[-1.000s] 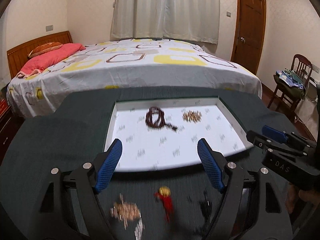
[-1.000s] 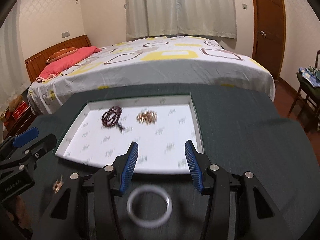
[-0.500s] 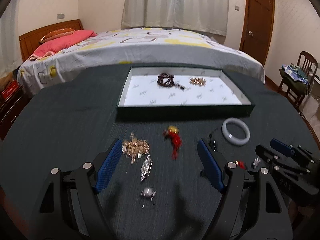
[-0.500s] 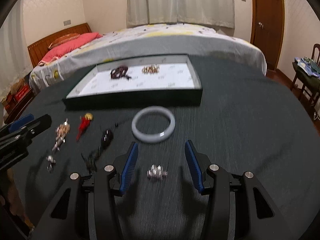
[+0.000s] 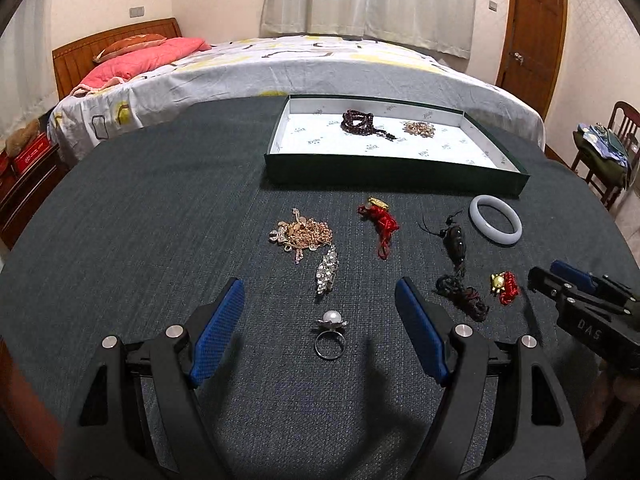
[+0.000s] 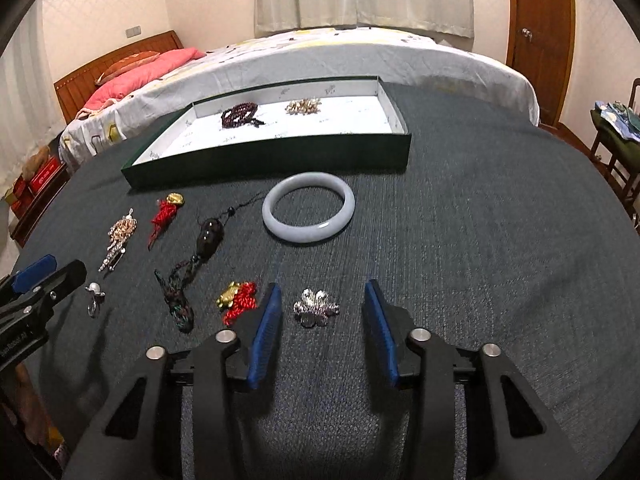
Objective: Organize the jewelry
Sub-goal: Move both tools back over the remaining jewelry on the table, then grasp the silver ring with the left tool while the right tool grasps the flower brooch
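A green tray (image 5: 400,182) with a white lining holds a dark bead bracelet (image 5: 360,122) and a gold chain piece (image 5: 419,128). Loose jewelry lies on the dark tablecloth before it: a gold chain pile (image 5: 304,234), a crystal brooch (image 5: 327,270), a pearl ring (image 5: 331,332), a red tassel charm (image 5: 382,220), a black pendant on cord (image 5: 456,248), a small red and gold charm (image 5: 505,286) and a pale jade bangle (image 5: 496,220). My left gripper (image 5: 320,312) is open, with the pearl ring between its fingers. My right gripper (image 6: 323,308) is open around a silver brooch (image 6: 316,307).
A bed (image 5: 320,64) with a patterned cover stands behind the round table. A wooden door (image 5: 536,28) is at the back right. A chair (image 5: 608,148) with clothes stands at the right. The table edge curves near on both sides.
Both grippers have pulled back from over the tray toward the near side of the table and lowered. The loose jewelry has come into view in front of them.
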`<action>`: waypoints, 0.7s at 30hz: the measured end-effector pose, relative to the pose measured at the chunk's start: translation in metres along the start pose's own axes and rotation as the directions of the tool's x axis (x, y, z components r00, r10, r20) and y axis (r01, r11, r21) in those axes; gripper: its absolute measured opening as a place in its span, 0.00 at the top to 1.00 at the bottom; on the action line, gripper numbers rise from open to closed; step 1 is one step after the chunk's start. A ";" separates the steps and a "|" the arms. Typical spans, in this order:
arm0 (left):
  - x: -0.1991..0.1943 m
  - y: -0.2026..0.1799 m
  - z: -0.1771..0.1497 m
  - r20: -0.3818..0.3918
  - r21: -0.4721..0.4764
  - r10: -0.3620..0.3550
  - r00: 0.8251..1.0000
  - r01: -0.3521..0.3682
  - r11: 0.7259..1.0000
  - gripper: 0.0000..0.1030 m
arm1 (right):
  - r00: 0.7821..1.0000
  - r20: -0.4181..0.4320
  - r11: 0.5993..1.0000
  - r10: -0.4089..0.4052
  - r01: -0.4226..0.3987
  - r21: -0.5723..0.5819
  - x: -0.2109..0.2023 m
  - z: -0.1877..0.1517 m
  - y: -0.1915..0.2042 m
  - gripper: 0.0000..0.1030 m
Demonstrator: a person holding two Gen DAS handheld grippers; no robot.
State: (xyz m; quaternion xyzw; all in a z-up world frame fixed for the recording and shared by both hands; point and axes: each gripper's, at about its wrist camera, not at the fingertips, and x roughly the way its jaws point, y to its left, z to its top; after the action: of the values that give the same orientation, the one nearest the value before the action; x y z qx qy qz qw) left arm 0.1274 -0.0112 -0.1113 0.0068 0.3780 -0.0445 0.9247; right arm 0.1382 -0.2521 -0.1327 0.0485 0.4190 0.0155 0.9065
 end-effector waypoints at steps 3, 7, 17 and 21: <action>0.001 -0.001 -0.001 -0.005 0.002 0.000 1.000 0.000 1.000 0.26 | 1.000 -0.004 1.000 -0.002 0.002 -0.007 0.001 -0.003 0.000 0.69; 0.004 -0.001 -0.003 -0.016 0.001 -0.001 1.000 0.001 1.000 0.26 | 1.000 -0.003 1.000 0.002 -0.003 -0.011 0.000 -0.004 0.000 0.75; 0.008 0.000 -0.009 -0.036 -0.006 -0.008 0.999 0.008 1.000 0.26 | 1.000 0.005 1.000 0.011 -0.011 -0.009 -0.005 -0.008 0.000 0.75; 0.011 0.001 -0.010 -0.048 -0.009 -0.012 0.999 0.012 1.000 0.27 | 1.000 0.010 1.000 0.014 -0.013 -0.012 -0.008 -0.009 0.000 0.75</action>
State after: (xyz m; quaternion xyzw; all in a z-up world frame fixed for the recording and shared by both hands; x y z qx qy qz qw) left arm 0.1283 -0.0101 -0.1263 0.0016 0.4003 -0.0481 0.9151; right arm 0.1261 -0.2518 -0.1319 0.0460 0.4139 0.0239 0.9088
